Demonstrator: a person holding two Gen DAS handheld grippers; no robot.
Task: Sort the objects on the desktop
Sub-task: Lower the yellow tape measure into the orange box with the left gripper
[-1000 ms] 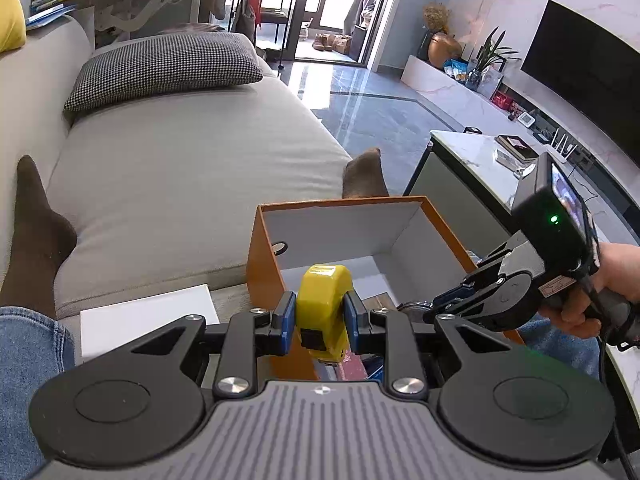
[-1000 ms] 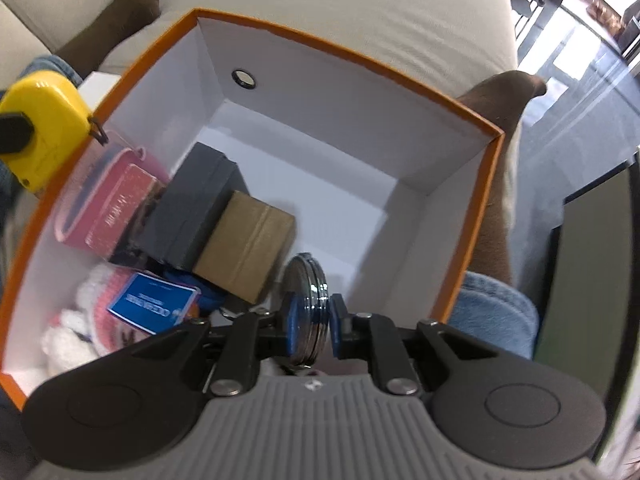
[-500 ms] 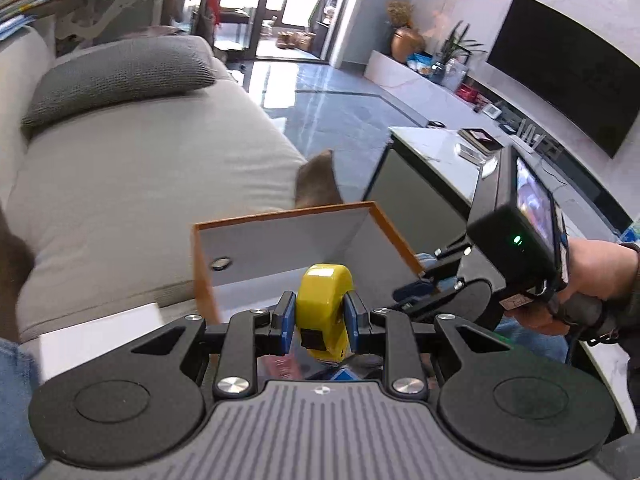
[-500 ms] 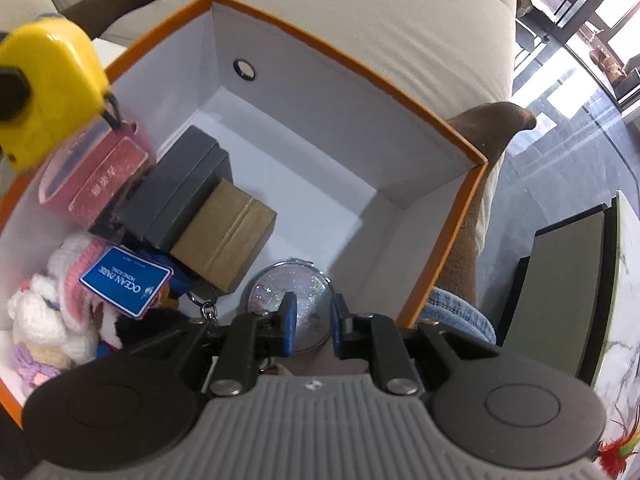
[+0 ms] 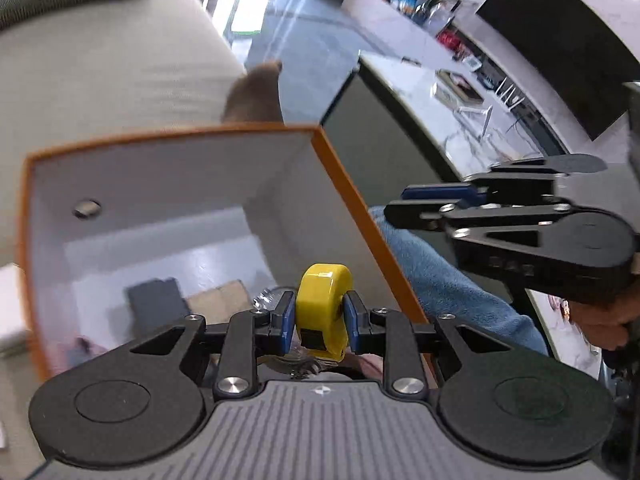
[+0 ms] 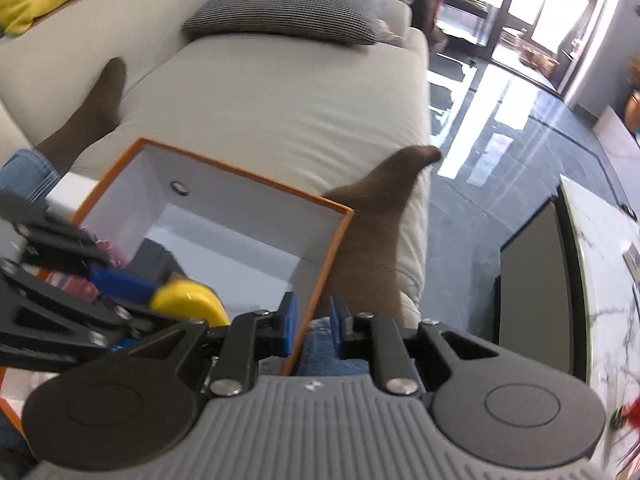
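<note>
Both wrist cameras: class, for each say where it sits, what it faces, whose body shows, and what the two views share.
Left wrist: on the left gripper, aimed down into the orange box; shows the tape measure it grips, a hand.
Right wrist: on the right gripper, facing the sofa; shows socked feet.
Shared: box, tape measure, each other's gripper.

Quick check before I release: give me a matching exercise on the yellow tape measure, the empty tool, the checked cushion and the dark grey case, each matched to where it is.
Things
1. yellow tape measure
2. right tool
3. grey checked cushion
4. dark grey rectangular case

Places
A. holds nothing, by the right-hand rim of the orange-rimmed cardboard box
B. lying on that box's white floor
C. clamped between the pads of the left tool, above the box
D. at the far end of the beige sofa

Pairs: 1-C, 2-A, 3-D, 4-B
</note>
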